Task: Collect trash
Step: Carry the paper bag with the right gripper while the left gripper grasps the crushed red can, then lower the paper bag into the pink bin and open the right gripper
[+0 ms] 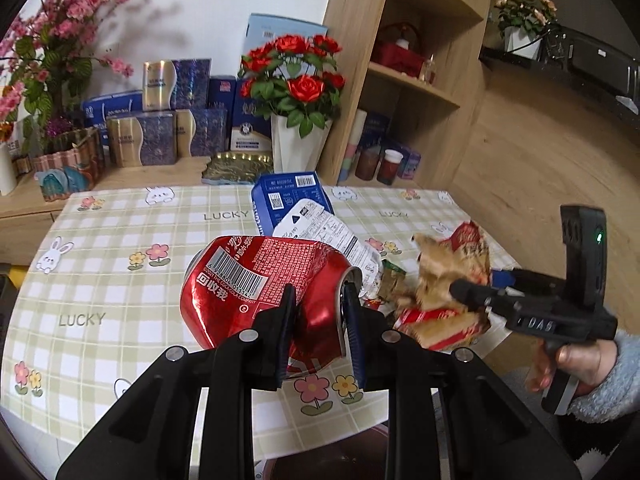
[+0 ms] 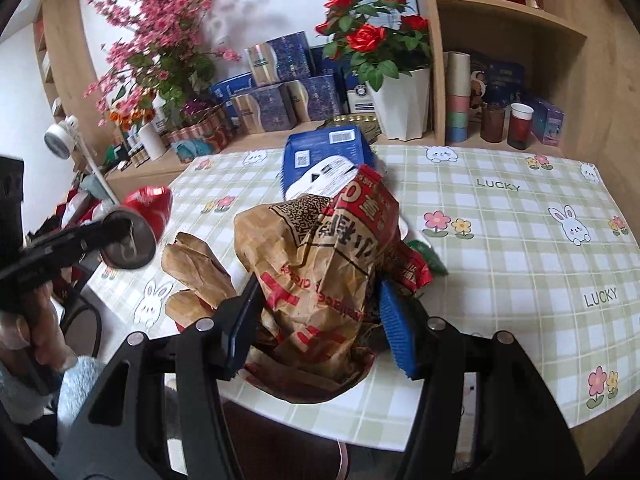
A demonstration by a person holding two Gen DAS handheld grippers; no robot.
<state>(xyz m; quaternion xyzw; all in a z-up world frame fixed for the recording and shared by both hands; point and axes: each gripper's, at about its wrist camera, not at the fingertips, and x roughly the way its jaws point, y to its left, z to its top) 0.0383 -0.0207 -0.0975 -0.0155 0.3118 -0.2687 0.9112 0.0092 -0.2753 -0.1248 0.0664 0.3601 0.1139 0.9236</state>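
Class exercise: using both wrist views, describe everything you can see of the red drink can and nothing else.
The red can is a shiny aluminium drink can, badly crushed and dented. White print and a white barcode label cover its side. It lies tilted, its silver top end facing right in the left wrist view. The left gripper is shut on it near that end, one finger on the side wall, the other across the top rim. It appears lifted clear of the checked tablecloth. Its underside is hidden.
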